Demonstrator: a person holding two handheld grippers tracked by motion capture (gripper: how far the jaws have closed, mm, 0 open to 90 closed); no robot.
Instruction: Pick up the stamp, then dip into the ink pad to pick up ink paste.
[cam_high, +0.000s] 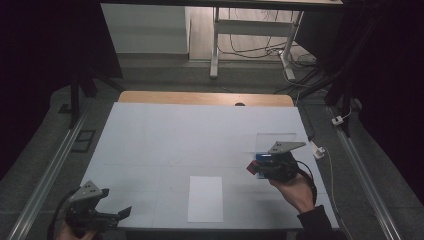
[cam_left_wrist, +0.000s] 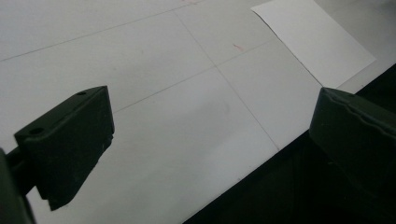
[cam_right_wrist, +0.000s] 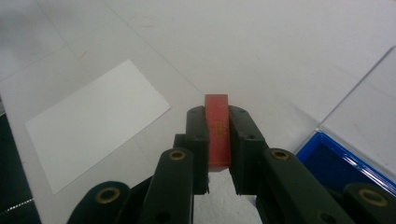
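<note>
1. Right tongs (cam_right_wrist: 218, 140) pinch a red stamp (cam_right_wrist: 217, 128) above the table, beside the blue ink pad (cam_right_wrist: 345, 163).
2. Left tongs (cam_left_wrist: 210, 140) spread, idle.
3. Carry the stamp level over the paper (cam_high: 205, 198), then press squarely.

A white-covered surface (cam_high: 165, 145) with a bare wooden strip along its far edge carries a white sheet of paper (cam_high: 205, 198) near the front and a blue ink pad (cam_right_wrist: 343, 163) with its clear lid raised at the right.

The block (cam_right_wrist: 218, 130) is showing red with faint gold markings between black jaws. The ink pad (cam_right_wrist: 345, 161) is showing blue. The paper sheet (cam_high: 205, 198) is lying white on a white table (cam_high: 165, 135).
</note>
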